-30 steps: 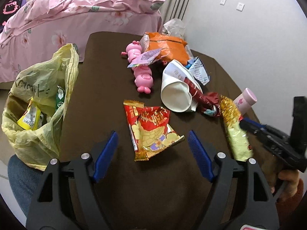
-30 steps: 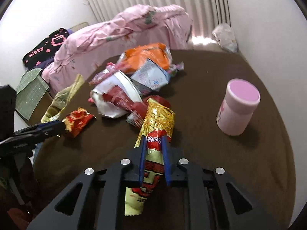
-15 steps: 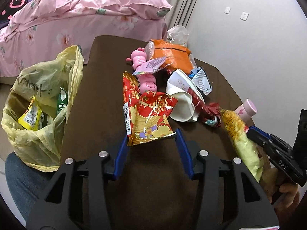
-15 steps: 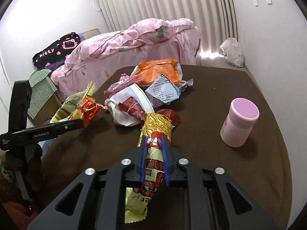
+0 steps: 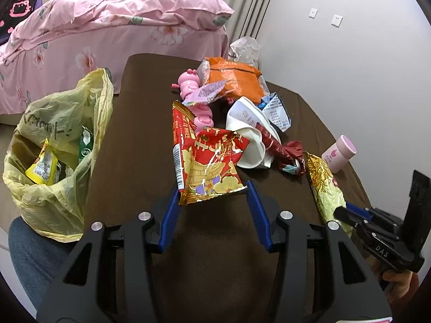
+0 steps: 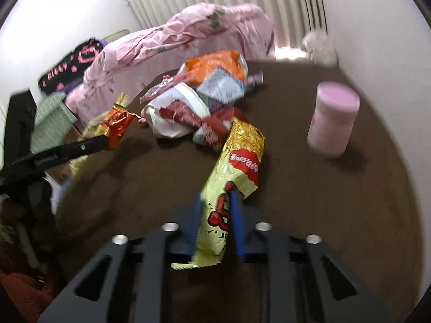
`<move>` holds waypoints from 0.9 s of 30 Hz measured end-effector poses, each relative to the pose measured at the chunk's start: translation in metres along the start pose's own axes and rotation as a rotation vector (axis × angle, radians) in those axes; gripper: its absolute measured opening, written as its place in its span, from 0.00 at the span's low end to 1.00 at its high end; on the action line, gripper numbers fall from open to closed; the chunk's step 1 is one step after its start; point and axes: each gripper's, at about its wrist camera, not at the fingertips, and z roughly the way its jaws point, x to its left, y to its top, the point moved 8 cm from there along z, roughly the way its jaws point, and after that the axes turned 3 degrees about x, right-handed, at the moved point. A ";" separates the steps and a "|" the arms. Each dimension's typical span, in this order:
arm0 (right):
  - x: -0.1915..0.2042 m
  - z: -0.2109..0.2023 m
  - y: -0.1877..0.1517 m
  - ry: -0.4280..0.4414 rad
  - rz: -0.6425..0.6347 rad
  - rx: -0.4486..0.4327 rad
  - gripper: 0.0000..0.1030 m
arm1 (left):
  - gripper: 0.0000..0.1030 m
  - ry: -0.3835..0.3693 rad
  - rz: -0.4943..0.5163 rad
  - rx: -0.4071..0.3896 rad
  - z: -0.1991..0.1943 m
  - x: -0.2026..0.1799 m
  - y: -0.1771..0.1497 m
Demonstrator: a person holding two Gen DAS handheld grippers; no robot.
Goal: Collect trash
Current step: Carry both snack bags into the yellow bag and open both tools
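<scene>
On the brown table (image 5: 140,123), the near half and the left strip toward the yellow trash bag (image 5: 62,145) lie bare, giving free room between the grippers and the bag; the bag hangs at the table's left edge, mouth open, with wrappers already inside. The trash pile occupies the middle and far right: an orange bag (image 5: 237,80), a pink toy (image 5: 192,91), a white paper cup (image 5: 250,140) and dark red wrappers (image 5: 282,150), all touching or overlapping. A pink-lidded bottle (image 6: 332,121) stands upright, apart from the pile, near the right edge by the wall. The pink bed (image 5: 107,35) sits beyond the far edge. The left gripper (image 5: 212,196) has its jaws about half spread, pinching the lower edge of a red snack wrapper (image 5: 210,161), whose width fills the gap; both blue pads meet the wrapper's bottom corners and it stands up off the table. The right gripper (image 6: 216,215) has its jaws narrow and closing on the lower part of a gold-and-yellow snack bag (image 6: 234,172); the bag lies between the blue pads, and its tail hangs below them. The right wrist view is blurred. A hand (image 5: 398,286) shows under the right gripper at the table's near right corner.
</scene>
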 end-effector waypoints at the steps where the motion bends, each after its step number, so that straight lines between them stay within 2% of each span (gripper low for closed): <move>1: 0.004 -0.002 0.003 0.004 -0.018 -0.009 0.15 | 0.45 -0.001 0.001 -0.009 -0.002 0.000 0.001; 9: 0.015 -0.024 0.027 -0.001 -0.065 -0.083 0.14 | 0.45 -0.003 -0.002 -0.051 -0.019 0.004 0.008; 12: 0.024 -0.034 0.041 0.012 -0.091 -0.122 0.14 | 0.45 0.005 0.000 -0.089 -0.034 0.007 0.013; 15: 0.039 -0.041 0.059 0.051 -0.119 -0.159 0.14 | 0.45 0.050 -0.014 -0.148 -0.054 0.024 0.024; 17: 0.056 -0.046 0.074 0.093 -0.145 -0.187 0.14 | 0.45 0.106 -0.032 -0.181 -0.069 0.044 0.030; 21: 0.099 -0.046 0.103 0.177 -0.209 -0.222 0.14 | 0.45 0.205 -0.093 -0.248 -0.102 0.093 0.038; 22: 0.116 -0.044 0.113 0.221 -0.231 -0.228 0.14 | 0.45 0.225 -0.106 -0.262 -0.108 0.102 0.039; 24: 0.139 -0.042 0.122 0.268 -0.260 -0.232 0.14 | 0.45 0.269 -0.154 -0.282 -0.120 0.130 0.040; 27: 0.178 -0.030 0.137 0.335 -0.319 -0.227 0.14 | 0.45 0.291 -0.208 -0.288 -0.124 0.153 0.036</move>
